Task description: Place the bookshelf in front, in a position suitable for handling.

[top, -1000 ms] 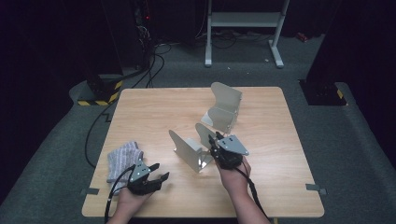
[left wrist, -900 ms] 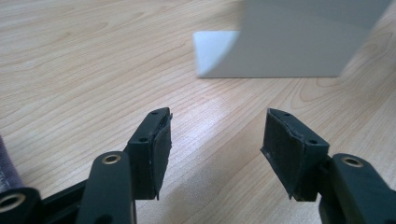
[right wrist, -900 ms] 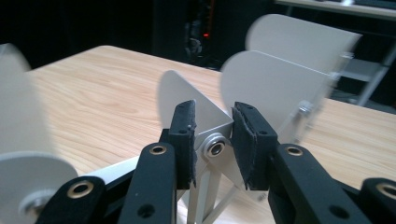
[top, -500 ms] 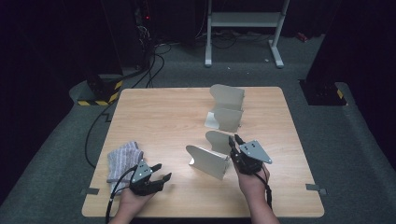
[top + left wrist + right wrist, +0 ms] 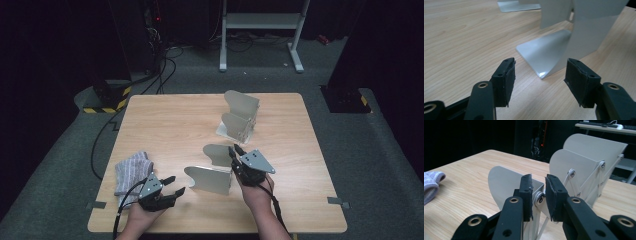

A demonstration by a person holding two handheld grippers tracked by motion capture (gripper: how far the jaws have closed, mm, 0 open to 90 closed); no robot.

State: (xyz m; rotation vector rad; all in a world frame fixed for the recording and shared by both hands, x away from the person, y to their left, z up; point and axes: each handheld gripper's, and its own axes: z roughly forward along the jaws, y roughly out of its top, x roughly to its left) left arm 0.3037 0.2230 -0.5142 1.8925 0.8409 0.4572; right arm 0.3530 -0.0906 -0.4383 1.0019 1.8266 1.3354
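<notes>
Bookend edge sits between right tongs.

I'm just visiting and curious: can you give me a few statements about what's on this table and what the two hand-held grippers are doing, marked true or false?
1. The right gripper grips the near metal bookend. True.
2. The left gripper holds the striped cloth. False: its jaws are open, holding nothing; the cloth lies beside it.
3. Another metal bookend rack stands farther back. True.
4. The table is glass. False: it is wood.
</notes>
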